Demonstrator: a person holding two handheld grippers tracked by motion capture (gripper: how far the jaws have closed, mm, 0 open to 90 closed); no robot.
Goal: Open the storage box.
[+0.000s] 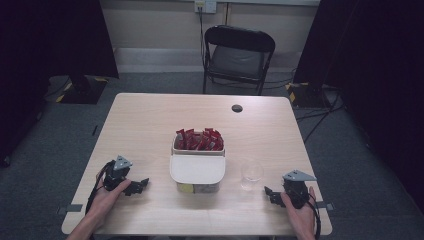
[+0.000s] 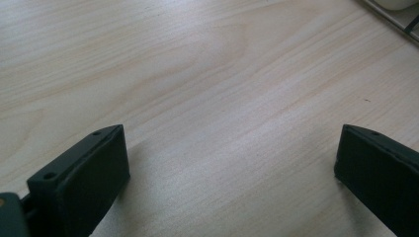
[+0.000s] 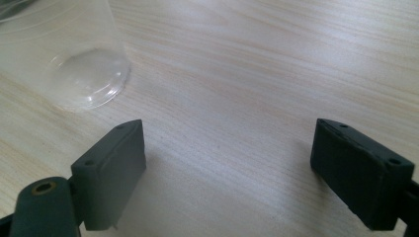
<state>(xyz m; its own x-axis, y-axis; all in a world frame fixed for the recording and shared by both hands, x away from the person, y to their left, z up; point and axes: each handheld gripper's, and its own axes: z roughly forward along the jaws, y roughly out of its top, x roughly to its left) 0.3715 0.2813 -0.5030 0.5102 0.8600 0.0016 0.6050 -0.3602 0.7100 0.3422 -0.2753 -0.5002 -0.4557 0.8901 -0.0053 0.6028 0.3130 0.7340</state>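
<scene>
A cream container (image 1: 197, 170) stands at the table's middle, its far compartment full of red sachets (image 1: 198, 139) and its near half covered by a lid. To its right stands a clear plastic cup (image 1: 251, 173), upright and empty; the same cup (image 3: 64, 54) rises at the upper left of the right gripper view. My left gripper (image 1: 141, 184) rests on the table left of the container, held by a hand. Its jaws stand wide apart over bare wood (image 2: 232, 163). My right gripper (image 1: 270, 193) lies right of the cup, jaws open (image 3: 227, 168) with nothing between them.
The light wooden table (image 1: 150, 120) has a small dark round cap (image 1: 237, 108) near its far edge. A black folding chair (image 1: 239, 56) stands beyond the table. Dark curtains hang at both sides, and cables lie on the grey floor at the right.
</scene>
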